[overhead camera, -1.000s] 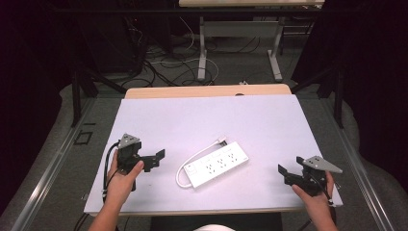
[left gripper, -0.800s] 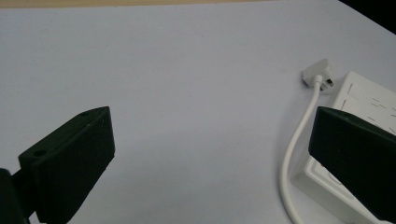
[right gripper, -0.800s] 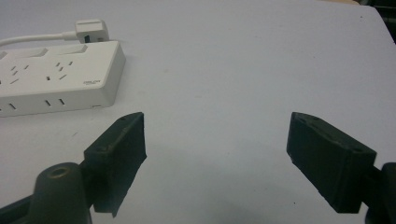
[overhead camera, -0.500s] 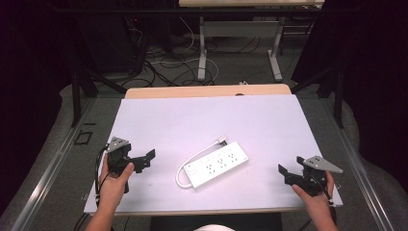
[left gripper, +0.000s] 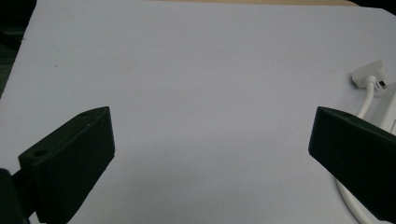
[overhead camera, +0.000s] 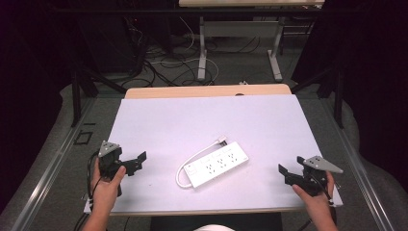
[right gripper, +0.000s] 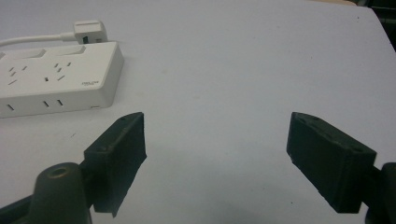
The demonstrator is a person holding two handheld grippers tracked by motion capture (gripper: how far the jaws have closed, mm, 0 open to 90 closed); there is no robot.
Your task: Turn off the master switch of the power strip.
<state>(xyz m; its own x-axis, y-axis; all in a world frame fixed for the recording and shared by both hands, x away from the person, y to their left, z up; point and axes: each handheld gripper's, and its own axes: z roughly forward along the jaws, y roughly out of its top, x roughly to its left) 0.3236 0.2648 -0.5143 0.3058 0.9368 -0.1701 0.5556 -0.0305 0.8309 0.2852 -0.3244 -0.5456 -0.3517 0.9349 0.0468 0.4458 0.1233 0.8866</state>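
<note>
The white power strip (overhead camera: 217,167) lies flat near the middle of the desk (overhead camera: 202,115), slanted, with its short white cord (overhead camera: 192,160) looping round its near left end and the plug (overhead camera: 222,141) resting just beyond its far long edge. Nothing touches it yet. Both grippers sit well apart from it, one at each near corner of the desk, so the step in hand looks like the reach toward the strip

To do it well, I judge that each gripper should come in low and level over the desk, fingers kept wide, and close across the strip's short width rather than its length, since the body is long and flat. The cord loop on the left end could snag a finger, so the left gripper (overhead camera: 136,162) would do better to approach past the loop or take the cord itself on purpose. The right gripper (overhead camera: 284,172) has a bare end of the strip facing it, which seems the easier hold

Pose: the left hand (overhead camera: 107,185) grips its tool at the desk's near left edge, fingers spread wide open and empty, aimed toward the strip; in the left gripper view the plug (left gripper: 370,73) shows beside the right finger (left gripper: 355,156). The right hand (overhead camera: 315,202) holds its tool at the near right corner, fingers likewise open and empty, pointing left at the strip (right gripper: 56,77)
</note>
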